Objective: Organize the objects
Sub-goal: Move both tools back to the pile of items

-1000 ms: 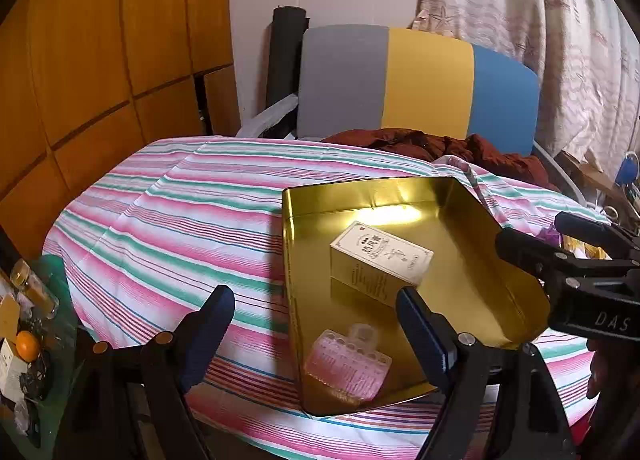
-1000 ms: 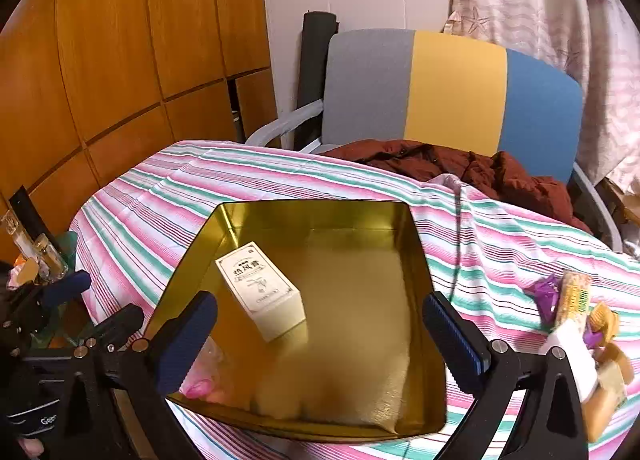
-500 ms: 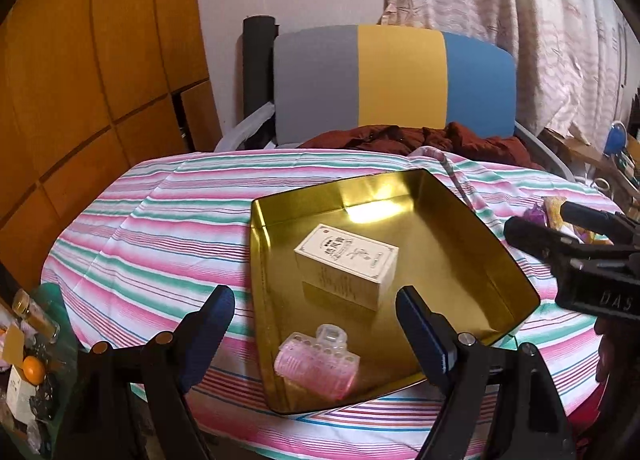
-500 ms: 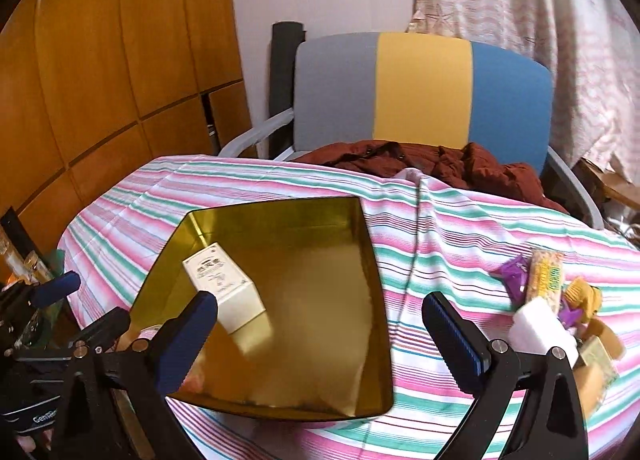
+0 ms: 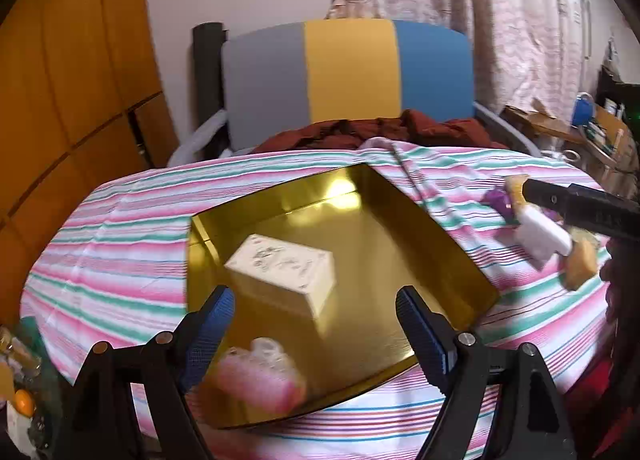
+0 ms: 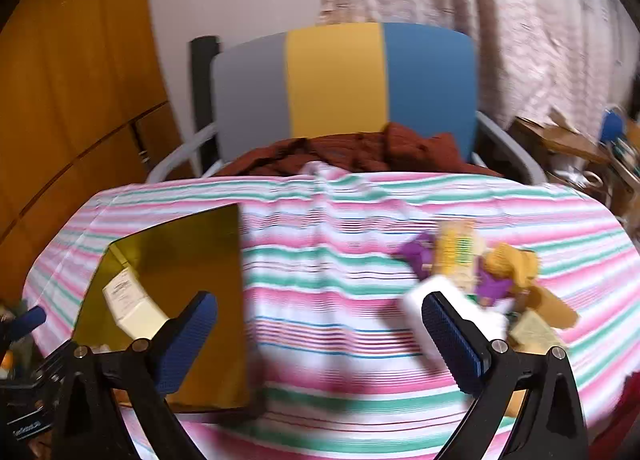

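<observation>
Room: wood-panelled wall at the frame's left, pale patterned curtain at upper right, a chair (image 5: 348,79) with grey, yellow and blue back panels at centre.

Counter (image 6: 320,260): round, draped in soft cloth striped pink, green and white, lightly creased.

Gold tray (image 5: 400,244): shallow, square, mirror-bright metal with low walls; sits centre in the left wrist view, lower left in the right wrist view.

Cream carton (image 5: 284,260): rectangular printed card box, lying flat inside the tray.

Pink hair roller (image 5: 260,376): ribbed plastic cylinder, blurred, in the tray's near corner.

Loose pile (image 6: 480,280): on the cloth at the right of the frame, well apart from the tray. Includes a white block (image 6: 444,296), purple wrappers, a yellow-green packet and tan pieces; blur hides finer detail.

Left gripper (image 5: 316,328): fingers spread, holding nothing, poised over the tray's near edge.

Right gripper (image 6: 320,332): fingers spread, holding nothing; the right finger lies in front of the white block.

Step in hand, as judged: right gripper reaching for the pile. Recommended: centre the block between the fingers, approach low, close across its flat sides and lift clear of the crinkly wrappers.
</observation>
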The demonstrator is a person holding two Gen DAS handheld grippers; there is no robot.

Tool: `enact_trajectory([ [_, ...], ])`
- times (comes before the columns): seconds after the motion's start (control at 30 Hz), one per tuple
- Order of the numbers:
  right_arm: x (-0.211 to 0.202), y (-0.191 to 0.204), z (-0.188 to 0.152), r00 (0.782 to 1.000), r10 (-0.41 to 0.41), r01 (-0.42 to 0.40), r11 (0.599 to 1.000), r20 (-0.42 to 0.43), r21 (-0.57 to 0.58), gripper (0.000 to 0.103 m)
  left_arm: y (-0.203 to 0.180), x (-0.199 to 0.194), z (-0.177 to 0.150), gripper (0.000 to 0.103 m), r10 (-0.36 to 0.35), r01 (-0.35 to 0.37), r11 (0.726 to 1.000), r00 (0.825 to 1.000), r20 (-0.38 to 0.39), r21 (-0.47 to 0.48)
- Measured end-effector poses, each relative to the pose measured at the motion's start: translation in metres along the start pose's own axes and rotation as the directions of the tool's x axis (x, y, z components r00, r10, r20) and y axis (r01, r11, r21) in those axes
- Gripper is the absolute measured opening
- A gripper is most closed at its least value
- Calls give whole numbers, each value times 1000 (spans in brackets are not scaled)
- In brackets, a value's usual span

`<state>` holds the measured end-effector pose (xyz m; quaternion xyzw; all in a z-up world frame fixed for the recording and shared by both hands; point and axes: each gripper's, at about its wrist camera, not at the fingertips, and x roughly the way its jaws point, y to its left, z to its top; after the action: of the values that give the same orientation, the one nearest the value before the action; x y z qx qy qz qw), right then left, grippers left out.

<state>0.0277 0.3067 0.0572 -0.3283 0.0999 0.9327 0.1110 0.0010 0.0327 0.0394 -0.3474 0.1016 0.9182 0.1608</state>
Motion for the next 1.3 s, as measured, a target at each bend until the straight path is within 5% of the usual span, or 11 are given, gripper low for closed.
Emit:
enact_trajectory([
  [0.27,-17,-101,22,989,-146,138,975,32,175,103,-36,9,13,84,-139,140,989,990,-12,46],
  [0.57,-11,-209,13,962,-272,248,873,-2,421,103,-89,21,31,83,-273,277,952,961,-50,130],
  [0.8,-7,-245,1,977,-212,190,796,-28,575,103,-152,43,47,83,-422,444,883,893,-153,152],
  [1.0,-9,-246,-2,984,-176,144,790,-6,596,103,-203,80,58,83,-503,536,842,818,-278,54],
  [1.13,-7,-244,0,988,-154,122,800,4,588,103,-223,112,63,84,-556,563,821,753,-351,-94],
  [1.23,-6,-245,0,991,-136,104,800,10,591,103,-236,137,66,84,-563,541,823,731,-386,-175],
  [1.3,-5,-247,-1,992,-124,94,796,10,598,103,-244,155,67,84,-533,490,845,739,-413,-214],
])
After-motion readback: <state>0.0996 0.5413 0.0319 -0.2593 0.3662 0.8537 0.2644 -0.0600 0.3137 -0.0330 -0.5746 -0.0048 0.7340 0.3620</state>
